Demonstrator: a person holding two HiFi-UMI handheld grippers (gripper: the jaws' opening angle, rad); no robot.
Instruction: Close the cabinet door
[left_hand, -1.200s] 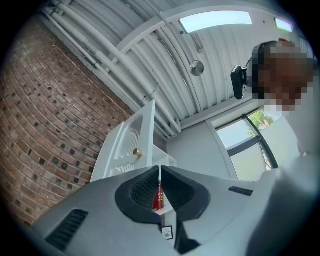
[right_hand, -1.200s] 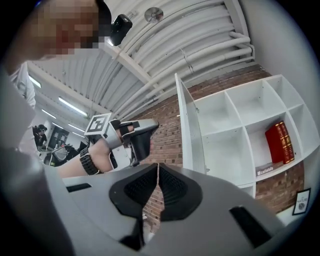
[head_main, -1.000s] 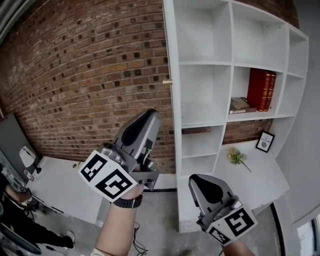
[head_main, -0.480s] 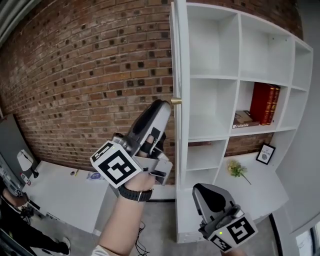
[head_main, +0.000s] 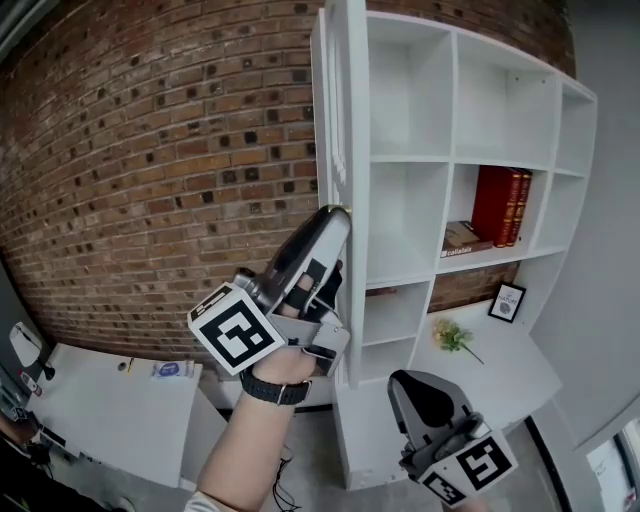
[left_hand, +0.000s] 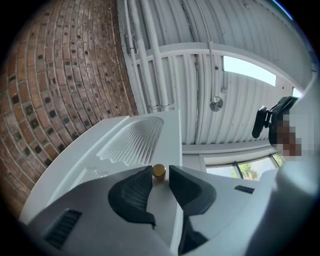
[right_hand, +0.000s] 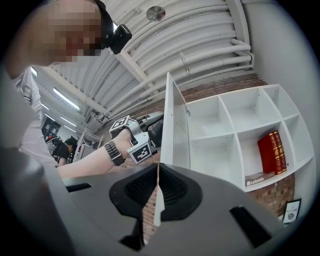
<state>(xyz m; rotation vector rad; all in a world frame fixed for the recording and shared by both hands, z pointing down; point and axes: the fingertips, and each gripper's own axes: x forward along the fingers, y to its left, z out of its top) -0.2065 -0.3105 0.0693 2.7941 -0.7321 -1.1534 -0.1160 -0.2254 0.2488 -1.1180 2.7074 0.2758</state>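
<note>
Cabinet door (head_main: 338, 110) stands swung out from the white cabinet (head_main: 410, 160), seen nearly edge-on in the head view, so the closing is at most just begun: by my reading the whole swing back against the shelves is left to do.

At far left a white desk (head_main: 90, 400) sits below the brick wall (head_main: 150, 150). Next come the left tongs (head_main: 335, 215), raised to the door's edge. Their jaws are slightly parted, and the small gold knob (left_hand: 159, 171) sits at their tips with a sliver of gap on one side. I judge them poised round it, not clamped.

Only the left gripper view shows that knob; the head view hides it behind the tongs' nose. The right gripper view alone shows the door's ribbed face standing clear of the shelves.

Red books (head_main: 498, 205) fill a right-hand compartment. Low at right, the right tongs (head_main: 410, 385) hang clenched on nothing, well apart from the door.
</note>
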